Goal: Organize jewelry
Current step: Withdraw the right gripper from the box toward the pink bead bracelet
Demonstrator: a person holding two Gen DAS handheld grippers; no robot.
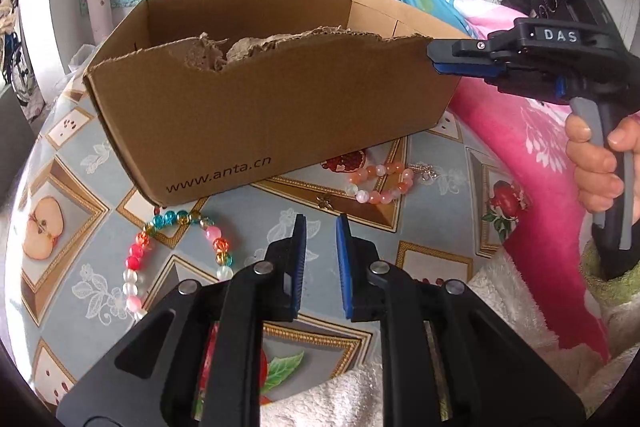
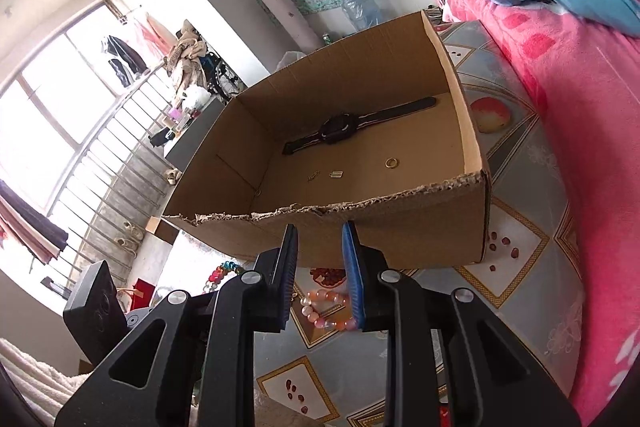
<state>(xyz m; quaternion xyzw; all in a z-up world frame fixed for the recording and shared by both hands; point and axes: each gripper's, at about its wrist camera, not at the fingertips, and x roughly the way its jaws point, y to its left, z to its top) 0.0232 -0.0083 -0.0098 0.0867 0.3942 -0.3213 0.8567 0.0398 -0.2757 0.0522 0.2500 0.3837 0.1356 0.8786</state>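
My left tongs (image 1: 321, 223) slightly parted, empty above the desk (image 1: 420, 259), my right tongs (image 2: 320, 231) slightly parted, empty, over the pink bracelet (image 2: 326, 311), box (image 2: 360, 155) ahead

From your left wrist view, the cardboard box (image 1: 256, 107) wall hides everything inside it. The multicoloured bead bracelet (image 1: 176, 251) vanishes behind your left gripper (image 1: 320, 267) at seven o'clock. In the right wrist view, the pink bead bracelet (image 2: 328, 311) is partly covered by your right gripper (image 2: 320, 283), and two small trinkets (image 2: 324, 175) in the box are too small to identify.
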